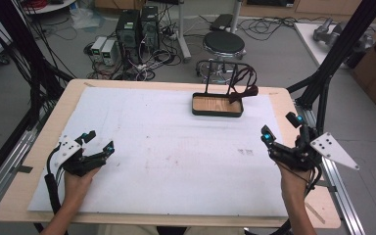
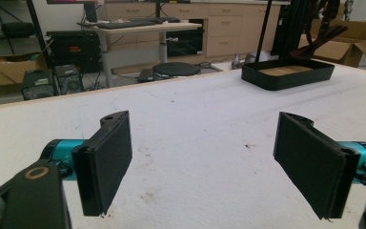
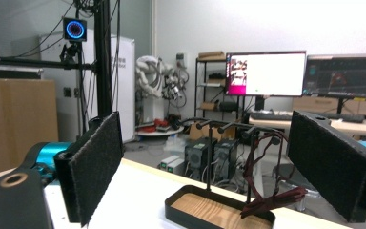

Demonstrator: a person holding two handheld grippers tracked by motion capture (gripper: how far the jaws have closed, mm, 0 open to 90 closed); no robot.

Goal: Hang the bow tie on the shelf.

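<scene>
White foam-like sheet (image 1: 176,156) covers wooden table (image 1: 34,161). Left gripper (image 1: 99,141) rests low at left, jaws wide, empty. Stand (image 1: 218,93) sits far centre-right: black tray, wood base, thin rack, dark red cord (image 1: 242,90) draped, limp. Right gripper (image 1: 280,126) jaws wide, empty, near stand; approach cord slowly, pinch one strand, avoid rack.

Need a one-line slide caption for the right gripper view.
Open right gripper faces a black stand with a dark red strap hanging from its rail.

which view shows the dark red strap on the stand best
The right gripper view: the strap hangs close up from the stand. The high view shows it small and far; the left gripper view catches its lower part at the top edge.
</scene>
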